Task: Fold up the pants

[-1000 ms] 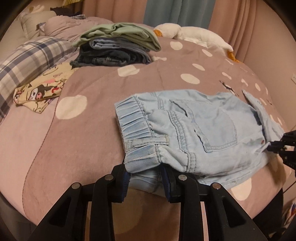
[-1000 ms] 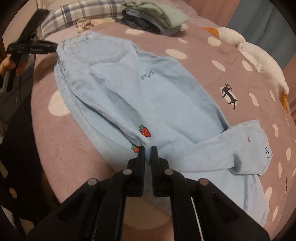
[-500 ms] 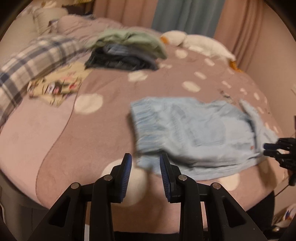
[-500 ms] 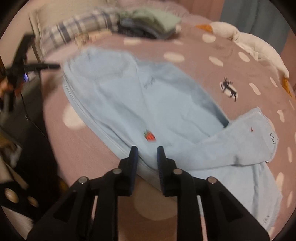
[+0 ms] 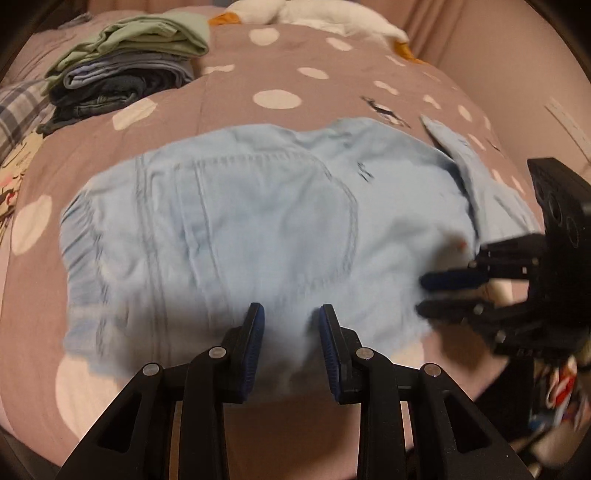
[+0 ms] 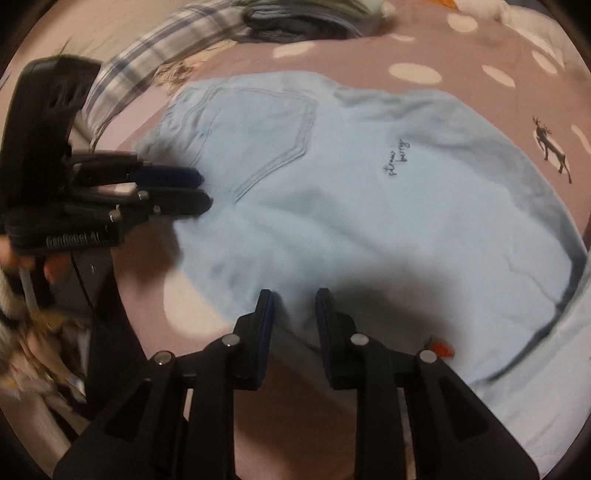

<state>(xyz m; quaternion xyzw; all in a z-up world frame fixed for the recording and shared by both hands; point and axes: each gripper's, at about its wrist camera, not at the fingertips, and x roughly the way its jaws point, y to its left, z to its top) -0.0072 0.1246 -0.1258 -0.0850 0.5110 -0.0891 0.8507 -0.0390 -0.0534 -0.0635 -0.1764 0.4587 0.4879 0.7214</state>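
Observation:
Light blue pants (image 5: 258, 229) lie flat on the mauve spotted bedcover (image 5: 277, 66), back pocket up and the elastic waist to the left. The far leg is folded back at the right. My left gripper (image 5: 291, 310) hovers over the pants' near edge below the pocket, open, with nothing pinched. The right wrist view shows the pants (image 6: 369, 206) with small script lettering and a strawberry patch (image 6: 439, 347). My right gripper (image 6: 294, 295) is open over the near edge, its pads apart from the cloth. Each gripper shows in the other's view: left gripper (image 6: 201, 190), right gripper (image 5: 424, 293).
A stack of folded clothes (image 5: 125, 70) sits at the back left, with a plaid pillow (image 5: 18, 107) and a cartoon-print cloth (image 5: 11, 177) beside it. A white plush goose (image 5: 314, 18) lies along the far edge. The bed's edge runs just under both grippers.
My left gripper has let go of the waistband and slid right along the near edge. My right gripper has opened, left the strawberry hem and moved left. The two now stand closer together.

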